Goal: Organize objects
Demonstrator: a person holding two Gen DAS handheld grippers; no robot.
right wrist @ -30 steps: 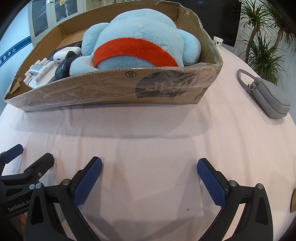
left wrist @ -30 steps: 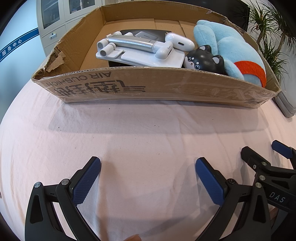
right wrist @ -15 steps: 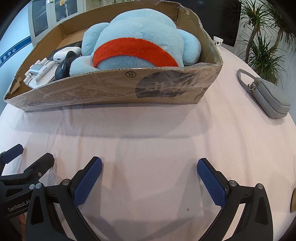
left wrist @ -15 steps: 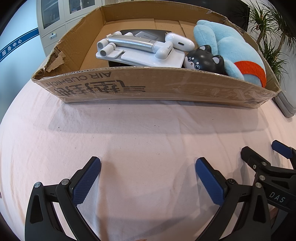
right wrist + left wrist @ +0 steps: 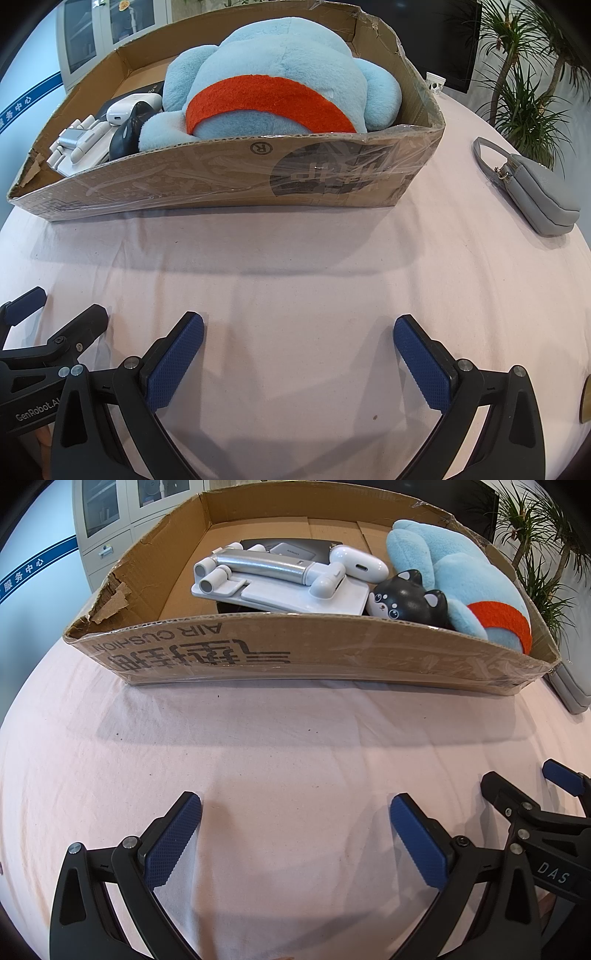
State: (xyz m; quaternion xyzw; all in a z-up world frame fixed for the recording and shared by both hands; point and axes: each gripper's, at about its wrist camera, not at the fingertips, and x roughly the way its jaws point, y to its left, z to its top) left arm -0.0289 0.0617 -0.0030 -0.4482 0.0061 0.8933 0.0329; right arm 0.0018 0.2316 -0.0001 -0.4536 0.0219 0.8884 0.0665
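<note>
Both grippers wide apart and empty, side by side.

The left gripper (image 5: 295, 834) sits low with its blue pads (image 5: 171, 843) spread and nothing between them; the right gripper (image 5: 298, 354) lies just beside it, level, jaws equally splayed, gripping nothing.

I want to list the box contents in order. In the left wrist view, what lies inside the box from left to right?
White folding stand → white earbud case → black cat figure → blue plush toy, all inside the cardboard box.
</note>
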